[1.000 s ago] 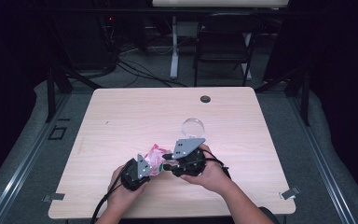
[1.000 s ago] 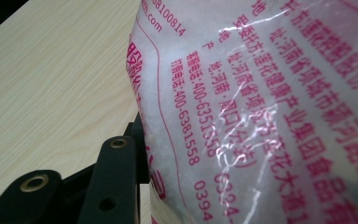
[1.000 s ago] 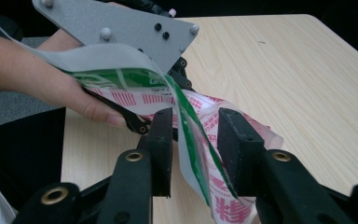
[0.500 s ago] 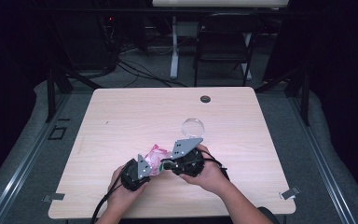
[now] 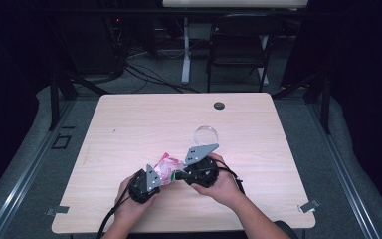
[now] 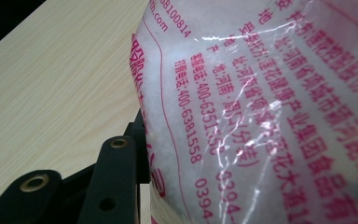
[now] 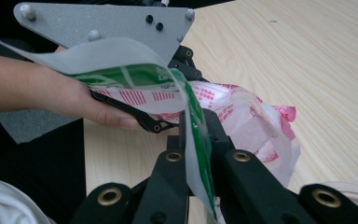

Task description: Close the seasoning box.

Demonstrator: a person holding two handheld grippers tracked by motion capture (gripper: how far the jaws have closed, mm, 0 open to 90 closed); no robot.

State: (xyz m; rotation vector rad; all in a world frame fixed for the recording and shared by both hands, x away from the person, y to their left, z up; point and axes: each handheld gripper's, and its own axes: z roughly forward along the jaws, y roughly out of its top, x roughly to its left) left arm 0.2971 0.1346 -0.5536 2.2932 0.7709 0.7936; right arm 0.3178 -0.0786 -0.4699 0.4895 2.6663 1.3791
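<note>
Here, I held one bag between my two grippers at the table's near edge.

My left gripper clamped one side of the pink-printed bag of white grains; my right gripper, its jaws just closed, pinched the bag's green-and-white edge. Beyond it one clear round dish lay on the single wooden table, with one dark grommet farther back.

A clear plastic bag printed with pink characters and full of white grains looms beside the gripper's black jaw, over the pale wooden worktop.
</note>
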